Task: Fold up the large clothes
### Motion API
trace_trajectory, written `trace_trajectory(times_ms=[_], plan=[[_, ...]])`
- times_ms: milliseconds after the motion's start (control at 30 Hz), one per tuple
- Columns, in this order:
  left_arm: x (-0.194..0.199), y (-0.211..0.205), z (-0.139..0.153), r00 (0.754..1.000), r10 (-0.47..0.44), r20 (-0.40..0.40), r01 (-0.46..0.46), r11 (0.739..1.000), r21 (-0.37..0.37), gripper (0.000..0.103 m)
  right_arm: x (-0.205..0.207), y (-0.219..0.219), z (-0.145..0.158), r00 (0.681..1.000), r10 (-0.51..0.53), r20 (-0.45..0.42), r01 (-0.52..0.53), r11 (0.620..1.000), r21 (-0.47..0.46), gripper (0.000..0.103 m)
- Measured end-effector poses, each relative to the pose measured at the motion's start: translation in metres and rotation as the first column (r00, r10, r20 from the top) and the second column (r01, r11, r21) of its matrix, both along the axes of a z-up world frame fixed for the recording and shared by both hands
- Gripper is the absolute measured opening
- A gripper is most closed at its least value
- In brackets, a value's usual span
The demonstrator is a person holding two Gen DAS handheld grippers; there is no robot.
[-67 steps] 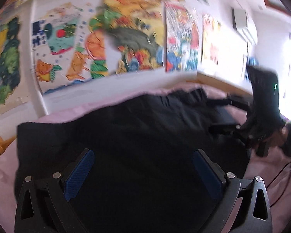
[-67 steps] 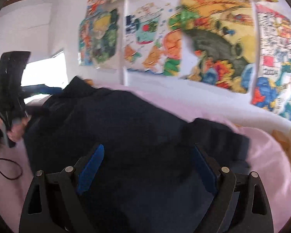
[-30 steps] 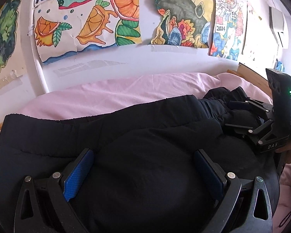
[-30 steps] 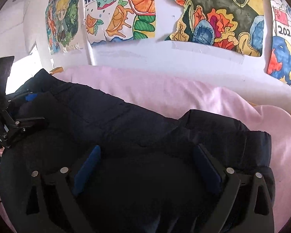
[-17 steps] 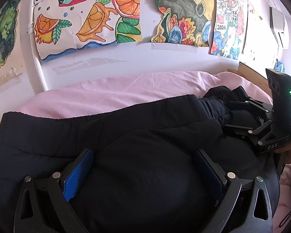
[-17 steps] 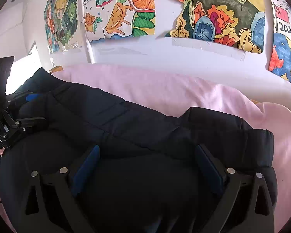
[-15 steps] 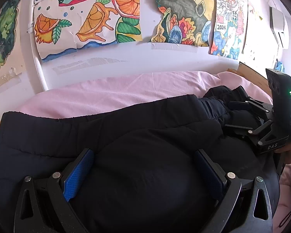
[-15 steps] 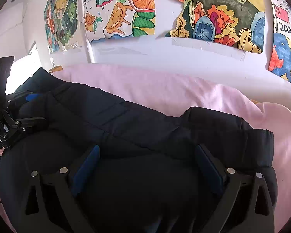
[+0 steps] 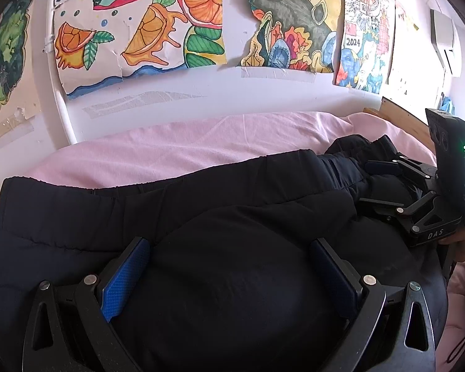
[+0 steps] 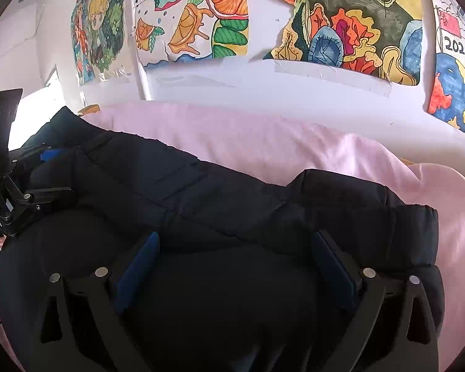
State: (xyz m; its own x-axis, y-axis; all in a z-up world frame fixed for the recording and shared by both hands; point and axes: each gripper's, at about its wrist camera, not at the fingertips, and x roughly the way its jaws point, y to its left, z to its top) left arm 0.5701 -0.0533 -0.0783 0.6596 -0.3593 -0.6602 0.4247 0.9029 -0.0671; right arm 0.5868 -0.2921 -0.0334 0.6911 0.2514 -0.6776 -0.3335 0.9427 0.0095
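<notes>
Both my claws now sit low and steady over the black padded jacket [image 9: 232, 217], after swinging in fast a couple of seconds ago; in the last half second nothing has shifted. The left gripper [image 9: 229, 266] stands wide open, gripping nothing, with the garment bulging between its fingers. The right gripper [image 10: 232, 260] is equally spread and empty. The jacket lies beneath and ahead of each claw on the pink bedding [image 10: 263, 142]. I judge this fold laid down, the next grab pending.

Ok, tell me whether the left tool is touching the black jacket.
Touching: the left wrist view shows the black jacket bulging between the left tool and pressing both pads.
</notes>
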Motion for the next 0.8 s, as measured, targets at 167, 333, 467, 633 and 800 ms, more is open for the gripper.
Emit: trace_trajectory(times_ms=[167,333,467,633,800], plan=[[-0.001,-0.001,-0.001,1.000,0.000,0.007,0.000,1.000,0.003,0.103,-0.001,0.000,0.000,1.000,-0.001,0.006,0.001,1.000,-0.004,0.097],[-0.006,0.002,-0.004,1.000,-0.004,0.021,0.004,1.000,0.003,0.103,-0.005,-0.002,0.003,1.000,-0.002,0.020,0.002,1.000,0.004,0.097],[-0.011,0.002,-0.003,1.000,-0.002,0.031,0.001,1.000,0.014,0.103,-0.010,-0.002,0.006,1.000,-0.005,0.030,0.006,1.000,-0.003,0.096],[-0.026,0.000,0.006,0.997,0.020,0.069,-0.024,0.998,0.057,0.103,-0.021,-0.004,0.013,0.998,-0.019,0.053,0.020,1.000,-0.013,0.096],[-0.040,0.005,0.019,0.994,0.048,0.095,-0.054,0.997,0.060,0.103,-0.035,-0.005,0.022,0.996,-0.055,0.072,0.058,0.997,-0.040,0.096]])
